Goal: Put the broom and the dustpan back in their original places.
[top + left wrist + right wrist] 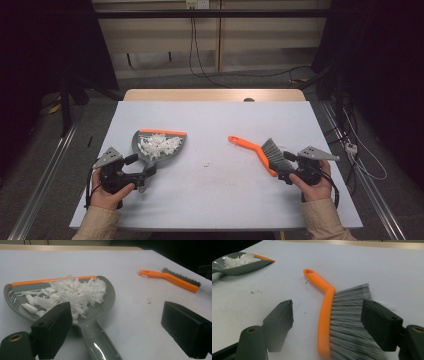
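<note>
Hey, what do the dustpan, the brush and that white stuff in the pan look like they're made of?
Dustpan: glossy grey moulded plastic, orange lip, maybe rubber. Brush: smooth orange plastic handle, grey probably synthetic bristles. White scraps: matte, crumpled, likely shredded paper or foam.

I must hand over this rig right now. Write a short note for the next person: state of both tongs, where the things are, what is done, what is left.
Left tongs: open, dustpan handle between the jaws, not gripped.
Right tongs: open, astride the brush, not gripped.
Dustpan: flat on the table, left side, holding the white shreds.
Brush lies on the right side, orange handle toward the centre.
Done: shreds are in the pan; both tools lie on the table.
Left: a few dark specks on the table centre; pan probably still needs emptying.
</note>
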The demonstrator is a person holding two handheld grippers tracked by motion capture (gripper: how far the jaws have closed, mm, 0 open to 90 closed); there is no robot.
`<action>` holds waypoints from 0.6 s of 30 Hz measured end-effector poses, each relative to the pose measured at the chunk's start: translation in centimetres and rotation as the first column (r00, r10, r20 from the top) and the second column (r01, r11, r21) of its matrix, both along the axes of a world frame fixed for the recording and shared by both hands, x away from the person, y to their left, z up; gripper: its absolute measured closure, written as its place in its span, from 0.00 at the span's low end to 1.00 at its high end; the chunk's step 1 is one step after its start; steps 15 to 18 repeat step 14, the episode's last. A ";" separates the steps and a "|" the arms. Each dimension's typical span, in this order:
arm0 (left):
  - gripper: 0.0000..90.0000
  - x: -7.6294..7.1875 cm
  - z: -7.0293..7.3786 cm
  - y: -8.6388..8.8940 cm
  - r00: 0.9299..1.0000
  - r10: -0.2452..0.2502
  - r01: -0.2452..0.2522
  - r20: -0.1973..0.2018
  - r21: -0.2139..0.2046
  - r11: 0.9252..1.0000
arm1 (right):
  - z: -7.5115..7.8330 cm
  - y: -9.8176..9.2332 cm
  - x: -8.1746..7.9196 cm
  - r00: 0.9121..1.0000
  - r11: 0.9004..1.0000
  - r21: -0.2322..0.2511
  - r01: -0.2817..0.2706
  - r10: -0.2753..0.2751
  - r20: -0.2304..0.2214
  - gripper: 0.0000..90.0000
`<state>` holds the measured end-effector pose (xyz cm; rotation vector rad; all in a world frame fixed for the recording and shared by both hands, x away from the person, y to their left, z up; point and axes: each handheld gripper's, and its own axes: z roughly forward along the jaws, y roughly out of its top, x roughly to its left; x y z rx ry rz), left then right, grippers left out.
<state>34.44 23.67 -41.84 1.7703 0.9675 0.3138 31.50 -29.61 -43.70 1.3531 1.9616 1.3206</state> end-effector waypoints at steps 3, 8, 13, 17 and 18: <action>0.11 -0.2 0.0 0.3 1.000 -0.001 0.001 0.014 -0.001 1.000 | -0.2 -0.2 -0.2 1.000 1.000 0.000 0.002 -0.002 -0.011 0.29; 0.10 -0.1 -0.1 0.4 1.000 0.006 -0.006 0.014 -0.012 1.000 | -0.4 -0.3 -0.3 1.000 1.000 -0.003 0.000 0.000 -0.016 0.29; 0.10 -0.1 -0.3 0.3 1.000 -0.004 0.004 0.007 -0.006 1.000 | -0.6 -0.2 -0.1 1.000 1.000 -0.020 -0.003 0.002 -0.027 0.29; 0.10 -0.1 -0.3 0.3 1.000 -0.005 0.005 0.003 -0.007 1.000 | -0.6 -0.1 -0.1 1.000 1.000 -0.018 -0.003 0.003 -0.027 0.29; 0.10 -0.1 -0.3 0.3 1.000 -0.005 0.005 0.003 -0.007 1.000 | -0.6 -0.1 -0.1 1.000 1.000 -0.018 -0.003 0.003 -0.027 0.29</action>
